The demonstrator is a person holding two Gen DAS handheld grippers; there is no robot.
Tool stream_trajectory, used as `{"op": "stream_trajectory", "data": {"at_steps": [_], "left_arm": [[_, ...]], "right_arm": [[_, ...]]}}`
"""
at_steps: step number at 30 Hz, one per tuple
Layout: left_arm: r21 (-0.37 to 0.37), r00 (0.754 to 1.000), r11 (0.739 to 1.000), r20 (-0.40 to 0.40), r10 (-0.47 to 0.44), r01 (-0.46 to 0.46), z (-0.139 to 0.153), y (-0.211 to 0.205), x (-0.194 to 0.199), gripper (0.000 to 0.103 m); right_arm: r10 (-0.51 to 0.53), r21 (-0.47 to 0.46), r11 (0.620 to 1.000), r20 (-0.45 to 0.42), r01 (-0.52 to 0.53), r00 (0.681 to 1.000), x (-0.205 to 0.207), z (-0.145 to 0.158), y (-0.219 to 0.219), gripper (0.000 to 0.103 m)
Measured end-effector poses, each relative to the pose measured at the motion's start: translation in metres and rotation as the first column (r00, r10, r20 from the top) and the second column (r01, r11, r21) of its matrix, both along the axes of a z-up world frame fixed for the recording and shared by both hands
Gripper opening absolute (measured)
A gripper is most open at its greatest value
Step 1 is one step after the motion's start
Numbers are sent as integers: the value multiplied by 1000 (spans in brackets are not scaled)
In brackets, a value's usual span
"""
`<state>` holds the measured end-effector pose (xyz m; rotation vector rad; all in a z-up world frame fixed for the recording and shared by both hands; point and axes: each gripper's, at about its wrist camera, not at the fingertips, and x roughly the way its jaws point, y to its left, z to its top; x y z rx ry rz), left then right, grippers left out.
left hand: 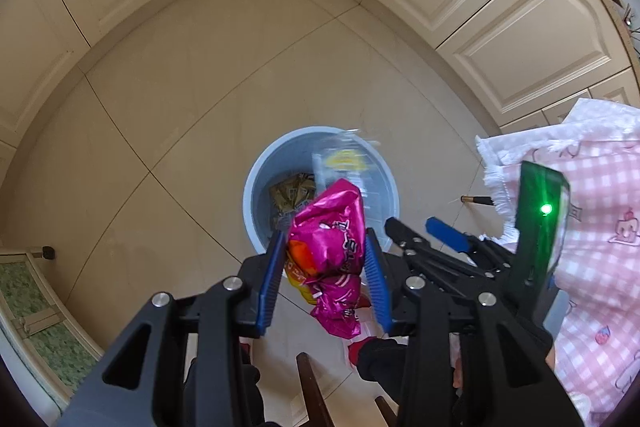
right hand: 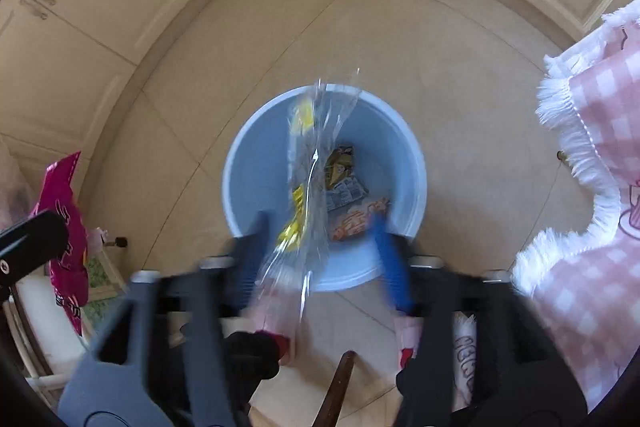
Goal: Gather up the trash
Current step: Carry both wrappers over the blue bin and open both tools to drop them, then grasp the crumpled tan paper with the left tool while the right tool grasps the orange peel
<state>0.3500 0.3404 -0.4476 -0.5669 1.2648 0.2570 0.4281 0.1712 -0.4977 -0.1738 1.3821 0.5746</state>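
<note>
The left tool (left hand: 325, 263) is seen pinching a crumpled magenta snack bag (left hand: 330, 251) between its blue pads, just above the near rim of a light blue bin (left hand: 256, 179) standing on the tiled floor (left hand: 160, 115). The right tool (right hand: 320, 259) is spread, its pads apart; a clear wrapper with yellow print (right hand: 308, 163) is blurred between them, touching neither clearly, above the bin's mouth. Inside the bin, a brown-gold wrapper (right hand: 340, 163) and an orange-printed packet (right hand: 356, 223) are lying.
</note>
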Motion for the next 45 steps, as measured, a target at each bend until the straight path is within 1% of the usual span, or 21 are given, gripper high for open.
{"op": "stream_trajectory", "data": {"at_steps": [2, 5, 10, 14, 17, 20, 21, 22, 23, 25, 29, 33, 36, 38, 40, 43, 44, 45], "left_arm": [[9, 1000, 1000, -18, -7, 7, -8, -3, 5, 38], [5, 999, 1000, -39, -24, 24, -19, -8, 15, 38], [-4, 997, 999, -72, -42, 42, -33, -13, 28, 38], [-17, 996, 998, -66, -56, 55, -30, -18, 36, 38], [-5, 996, 998, -57, -71, 70, -22, -23, 40, 39], [3, 998, 998, -17, -68, 68, -8, -22, 37, 39], [10, 998, 998, -10, -67, 67, -5, -23, 36, 40], [15, 998, 998, -4, -68, 68, -2, -25, 37, 44], [15, 998, 997, 5, -70, 70, 3, -26, 35, 51], [27, 998, 998, 15, -66, 65, 13, -30, 34, 56], [50, 997, 996, 37, -71, 69, 34, -37, 28, 56], [68, 994, 995, 81, -72, 67, 65, -43, 9, 56], [104, 991, 993, 111, -75, 63, 88, -47, -10, 56], [131, 990, 991, 134, -51, 33, 106, -45, -29, 56], [142, 987, 990, 158, -33, 11, 121, -43, -44, 57], [181, 979, 983, 202, -23, -14, 150, -44, -64, 57], [191, 976, 981, 216, -22, -20, 157, -45, -69, 57], [207, 971, 978, 240, -21, -30, 171, -48, -77, 57]], "right_arm": [[-10, -16, 1000, 18, 11, 1000, 0, 4, -4, 56], [-32, -37, 999, 71, 34, 997, -6, 15, -12, 56], [-21, -47, 998, 147, 28, 989, -10, 34, -26, 56], [-17, -42, 999, 178, 24, 984, -11, 47, -33, 57], [6, -71, 997, 231, 10, 973, -14, 59, -34, 57], [25, -104, 994, 321, 9, 947, -24, 77, -33, 58], [31, -107, 994, 338, 5, 941, -27, 82, -33, 59], [35, -109, 994, 349, 4, 937, -29, 86, -35, 59], [36, -107, 994, 358, 3, 933, -31, 90, -36, 59], [31, -90, 996, 357, 1, 934, -35, 98, -39, 59], [25, -72, 997, 372, 2, 928, -48, 115, -48, 59], [14, -48, 999, 390, 5, 921, -59, 136, -53, 59], [10, -31, 1000, 412, 2, 911, -70, 154, -54, 59], [8, -8, 1000, 426, -5, 904, -80, 170, -58, 59], [9, 9, 1000, 455, -15, 890, -93, 189, -62, 60], [14, 38, 999, 495, -38, 869, -115, 218, -67, 60], [16, 44, 998, 516, -45, 857, -123, 230, -71, 60], [10, 52, 998, 539, -46, 842, -131, 241, -76, 60]]}}
